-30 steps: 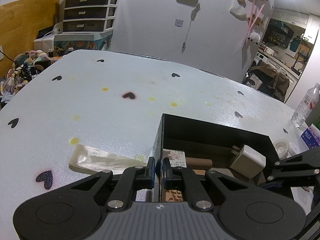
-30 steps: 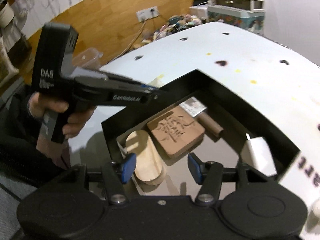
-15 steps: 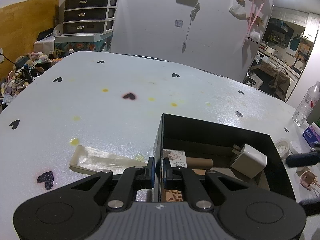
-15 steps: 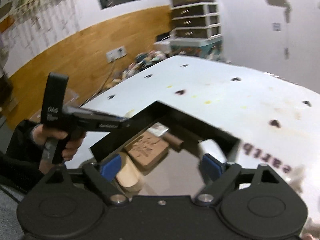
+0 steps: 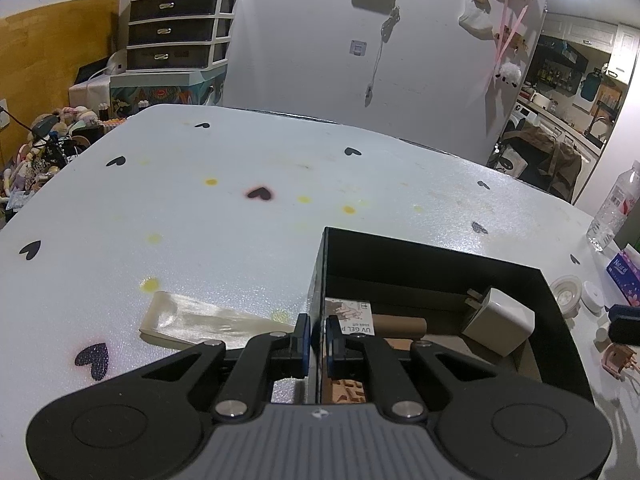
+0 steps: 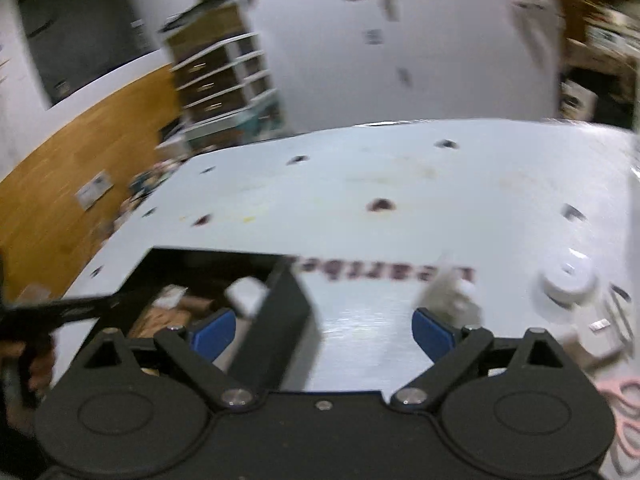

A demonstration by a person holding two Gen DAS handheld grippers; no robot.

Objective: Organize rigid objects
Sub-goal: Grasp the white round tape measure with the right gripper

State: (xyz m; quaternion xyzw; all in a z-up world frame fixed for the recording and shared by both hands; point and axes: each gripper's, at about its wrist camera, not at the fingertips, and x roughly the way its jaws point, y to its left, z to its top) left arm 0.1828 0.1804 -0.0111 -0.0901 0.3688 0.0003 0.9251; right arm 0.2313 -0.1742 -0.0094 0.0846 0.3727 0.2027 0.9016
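Note:
A black open box [image 5: 432, 258] stands on the white table. My left gripper [image 5: 318, 338] is shut on the box's left wall. Inside lie a white charger cube [image 5: 502, 320], a brown cardboard tube [image 5: 400, 325], a UV gel packet [image 5: 352, 316] and a carved brown block [image 5: 346, 390]. My right gripper [image 6: 322, 332] is open and empty, over the table just right of the box [image 6: 276, 336]. The right wrist view is blurred. A small pale object [image 6: 450, 292] and a white round lid [image 6: 568, 280] lie ahead of it.
A clear plastic strip [image 5: 200, 320] lies left of the box. Right of the box are a round clear lid [image 5: 566, 290], a white disc [image 5: 593, 296], a pink plug [image 5: 618, 362], a tissue pack [image 5: 624, 272] and a water bottle [image 5: 614, 210]. Drawers [image 5: 176, 34] stand beyond the table.
My right gripper has swung from above the box's inside to the table on its right, still open. My left gripper has stayed shut on the box wall.

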